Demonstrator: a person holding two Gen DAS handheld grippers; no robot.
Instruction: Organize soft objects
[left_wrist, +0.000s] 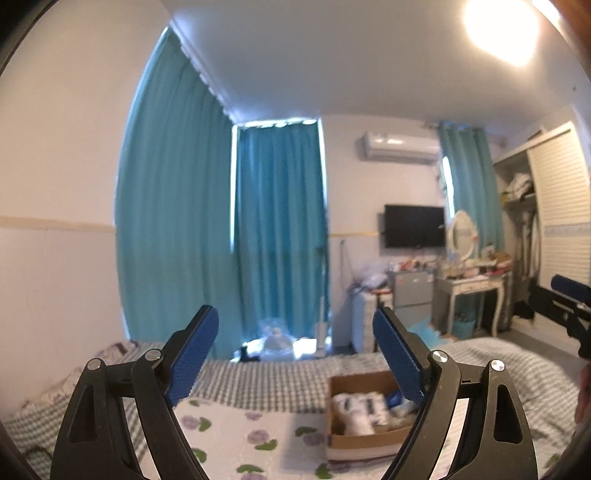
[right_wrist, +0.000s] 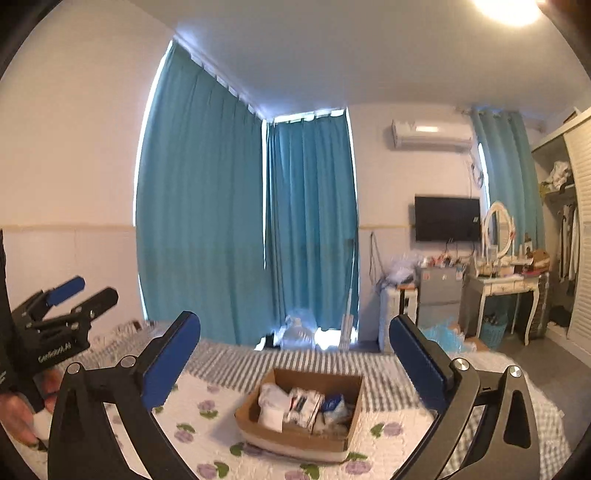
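Observation:
A brown cardboard box (right_wrist: 354, 410) sits on the bed and holds several white and blue soft bundles (right_wrist: 304, 406). It also shows in the left wrist view (left_wrist: 334, 439), low and right of centre, with the bundles (left_wrist: 360, 408) inside. My left gripper (left_wrist: 295, 325) is open and empty, raised above the bed. My right gripper (right_wrist: 295, 332) is open and empty, above and short of the box. The left gripper also shows at the left edge of the right wrist view (right_wrist: 85, 290). The right gripper shows at the right edge of the left wrist view (left_wrist: 569, 295).
The bed has a floral quilt (right_wrist: 207, 439) and a grey checked cover (left_wrist: 258, 384). Teal curtains (right_wrist: 229, 221) hang behind. A dressing table with a mirror (right_wrist: 498, 284), a wall TV (right_wrist: 447, 218), a small fridge (right_wrist: 437, 288) and a wardrobe (right_wrist: 576, 236) stand at the right.

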